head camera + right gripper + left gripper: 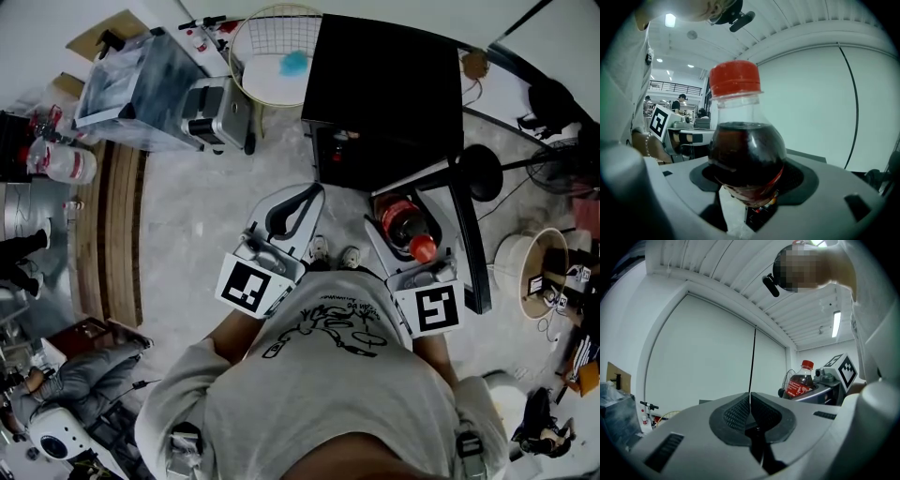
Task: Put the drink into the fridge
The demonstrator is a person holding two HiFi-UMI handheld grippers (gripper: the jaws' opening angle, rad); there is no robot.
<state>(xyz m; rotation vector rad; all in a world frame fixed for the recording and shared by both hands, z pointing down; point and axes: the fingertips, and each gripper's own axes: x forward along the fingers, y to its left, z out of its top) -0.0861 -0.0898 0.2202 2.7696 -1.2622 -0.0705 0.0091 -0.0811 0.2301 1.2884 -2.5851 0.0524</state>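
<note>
Drink bottle (401, 221), red cap, dark liquid: clamped in right tool (751, 180), just below black fridge (384, 84) at upper centre. Left tool (751, 409): jaws together, empty.

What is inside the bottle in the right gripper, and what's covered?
Dark drink fills the bottle to its shoulder, below a red cap. The right gripper is shut on the lower body, so the base and any liquid there are covered.
</note>
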